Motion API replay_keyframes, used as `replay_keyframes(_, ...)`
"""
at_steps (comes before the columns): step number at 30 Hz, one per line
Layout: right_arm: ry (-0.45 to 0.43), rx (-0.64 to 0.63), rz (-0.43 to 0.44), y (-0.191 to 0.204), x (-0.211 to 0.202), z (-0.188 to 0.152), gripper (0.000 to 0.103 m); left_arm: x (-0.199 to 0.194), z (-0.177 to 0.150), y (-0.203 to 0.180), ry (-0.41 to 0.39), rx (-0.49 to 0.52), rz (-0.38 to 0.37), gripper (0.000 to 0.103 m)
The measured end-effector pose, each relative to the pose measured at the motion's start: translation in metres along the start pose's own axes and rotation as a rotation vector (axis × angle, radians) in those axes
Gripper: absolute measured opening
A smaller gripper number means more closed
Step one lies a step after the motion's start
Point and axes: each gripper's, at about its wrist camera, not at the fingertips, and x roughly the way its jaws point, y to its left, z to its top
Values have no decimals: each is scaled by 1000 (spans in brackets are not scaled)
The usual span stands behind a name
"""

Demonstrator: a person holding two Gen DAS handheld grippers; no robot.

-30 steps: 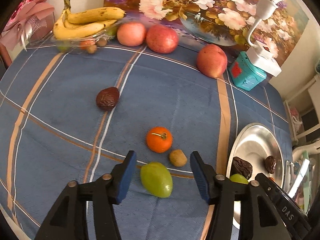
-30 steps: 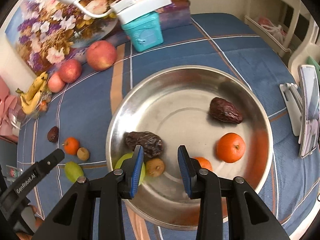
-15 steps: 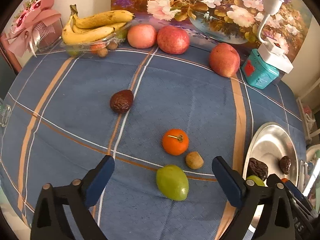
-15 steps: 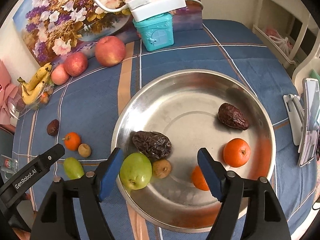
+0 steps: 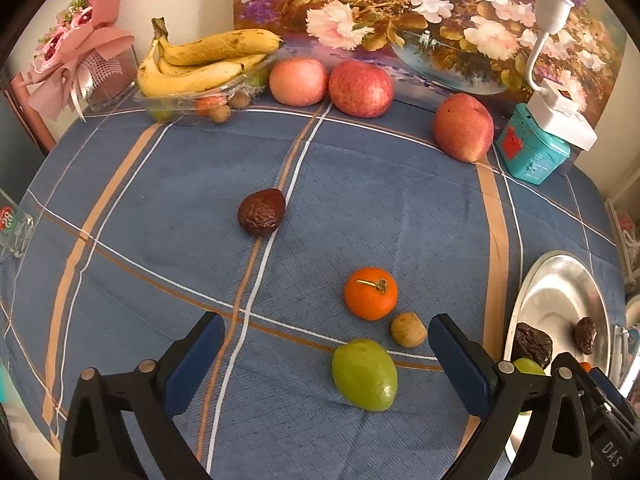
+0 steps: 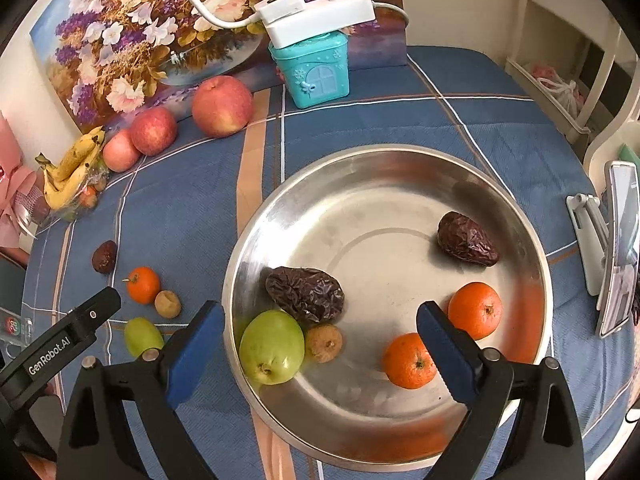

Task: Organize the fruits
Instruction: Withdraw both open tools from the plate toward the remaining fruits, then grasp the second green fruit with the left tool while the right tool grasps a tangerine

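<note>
My left gripper (image 5: pixel 326 358) is wide open and empty above the blue cloth. A green fruit (image 5: pixel 364 375), a small brown fruit (image 5: pixel 408 330) and an orange (image 5: pixel 371 293) lie between and just beyond its fingers. A dark date (image 5: pixel 261 212) lies farther off. My right gripper (image 6: pixel 320 352) is wide open and empty over the near part of the steel plate (image 6: pixel 400 168). The plate holds a green fruit (image 6: pixel 271 347), a small brown fruit (image 6: pixel 324 343), two dates (image 6: pixel 305 294) (image 6: pixel 466 239) and two oranges (image 6: pixel 409 360) (image 6: pixel 475 311).
Bananas in a clear tray (image 5: pixel 200 68) and three apples (image 5: pixel 298 81) (image 5: pixel 361 88) (image 5: pixel 463 127) stand at the back before a flower painting. A teal box with a white lamp (image 5: pixel 534 152) is at the back right. A phone on a stand (image 6: pixel 616 248) is right of the plate.
Both grippers have opened from nearly shut to wide. The right one let go of the small brown fruit in the plate. Both have drawn back a little.
</note>
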Motion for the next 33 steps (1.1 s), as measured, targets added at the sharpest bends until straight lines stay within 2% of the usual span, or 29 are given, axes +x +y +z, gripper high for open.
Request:
replay_keyframes(5, 1, 17, 9, -2, 1, 0, 97, 9, -4, -5, 18, 23, -17, 103)
replay_keyframes(10, 9, 37, 7, -7, 2, 1, 97, 21, -9, -9, 101, 12, -75, 103)
replay_keyframes(14, 12, 49, 7, -9, 2, 1, 97, 23, -11, -12, 117, 17, -66, 101)
replay_keyframes(15, 12, 49, 7, -9, 2, 0, 97, 22, -11, -13, 116, 19, -65, 98)
replay_keyframes(18, 13, 47, 9, -10, 2, 1, 97, 23, -13, -16, 133, 18, -91, 80)
replay_keyframes(22, 15, 44, 8, -9, 2, 1, 97, 28, -15, -18, 156, 21, -107, 67)
replay_keyframes(26, 16, 43, 3, -8, 2, 1, 97, 30, -16, -18, 167, 1, -128, 64)
replay_keyframes(28, 16, 42, -1, -7, 2, 0, 97, 32, -15, -16, 180, -18, -151, 51)
replay_keyframes(30, 16, 41, -4, -7, 3, 0, 97, 32, -15, -14, 184, -30, -158, 43)
replay_keyframes(33, 16, 40, -11, -4, 3, -2, 97, 31, -14, -14, 183, -35, -169, 43)
